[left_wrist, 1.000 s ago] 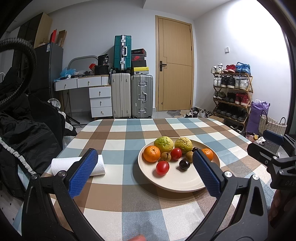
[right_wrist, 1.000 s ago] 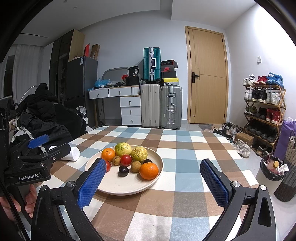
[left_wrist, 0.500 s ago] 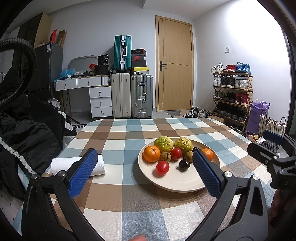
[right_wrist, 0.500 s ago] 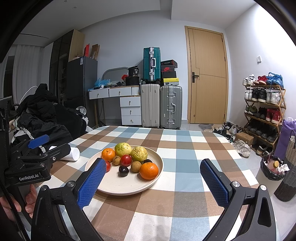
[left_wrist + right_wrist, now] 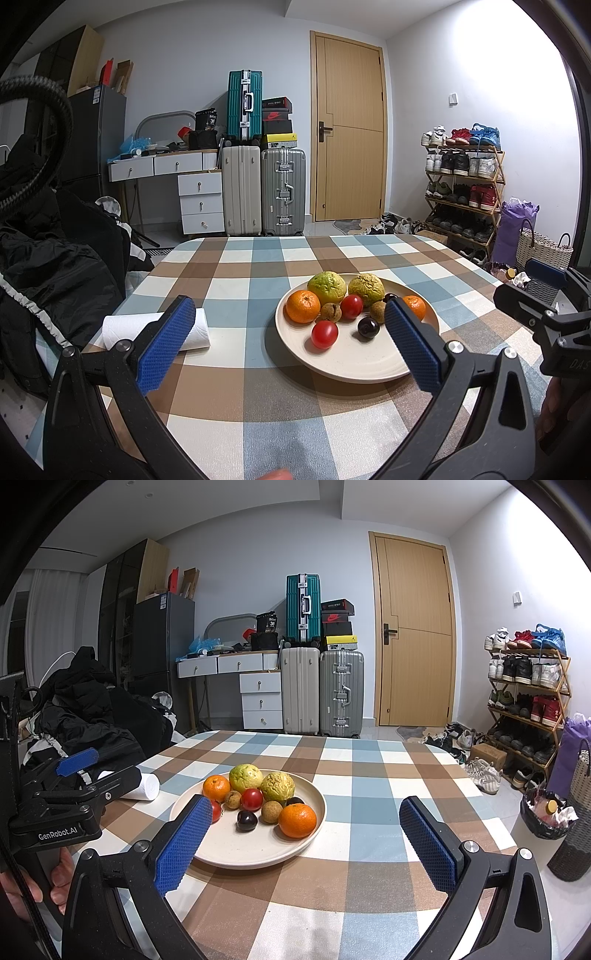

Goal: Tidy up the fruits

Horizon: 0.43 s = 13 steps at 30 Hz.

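Cream plate point(image 5: 354, 365) of fruit on the checked counter point(image 5: 258, 266), two oranges point(image 5: 303, 305), two green fruits point(image 5: 327, 287), tomatoes point(image 5: 324, 333), left claw point(image 5: 288, 339) spread wide and empty, right claw point(image 5: 314, 842) likewise spread, paper towel roll point(image 5: 122, 325) left of the plate

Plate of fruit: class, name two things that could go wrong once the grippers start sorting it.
1. The fruits are round and packed touching on the plate; gripping a tomato may nudge a neighbouring orange so it rolls off.
2. The plate is shallow and loose on the tablecloth; a push from the open right gripper could slide it.
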Available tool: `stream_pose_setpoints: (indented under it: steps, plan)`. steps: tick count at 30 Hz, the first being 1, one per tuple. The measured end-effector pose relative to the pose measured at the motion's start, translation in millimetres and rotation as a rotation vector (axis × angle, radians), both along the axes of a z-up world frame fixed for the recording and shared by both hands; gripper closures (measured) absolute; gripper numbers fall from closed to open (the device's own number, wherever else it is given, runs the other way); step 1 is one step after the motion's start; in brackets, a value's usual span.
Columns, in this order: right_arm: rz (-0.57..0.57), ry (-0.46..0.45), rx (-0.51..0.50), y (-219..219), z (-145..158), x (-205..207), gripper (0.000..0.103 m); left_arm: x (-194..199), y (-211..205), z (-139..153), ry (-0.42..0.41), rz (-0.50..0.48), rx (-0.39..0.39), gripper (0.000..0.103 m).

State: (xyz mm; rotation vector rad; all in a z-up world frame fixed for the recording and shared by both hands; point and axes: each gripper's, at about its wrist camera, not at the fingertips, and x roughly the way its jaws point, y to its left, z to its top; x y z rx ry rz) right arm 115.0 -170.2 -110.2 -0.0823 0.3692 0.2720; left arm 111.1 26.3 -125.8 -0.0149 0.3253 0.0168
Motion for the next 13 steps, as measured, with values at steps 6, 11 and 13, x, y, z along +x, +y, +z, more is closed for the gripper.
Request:
stream_pose_setpoints:
  steps: [6, 11, 13]
  plan:
    - [0.000, 0.000, 0.000, -0.1, -0.3, 0.5, 0.000, 0.4, -0.4, 0.4, 0.000, -0.001, 0.000, 0.001]
    - [0.000, 0.001, 0.000, -0.1, 0.1, 0.2, 0.000, 0.4, -1.1, 1.0, -0.001, -0.003, 0.001, 0.001]
    - [0.000, 0.001, 0.001, -0.2, -0.2, 0.4, 0.000, 0.4, -1.3, 1.0, 0.000, -0.003, 0.000, 0.001]
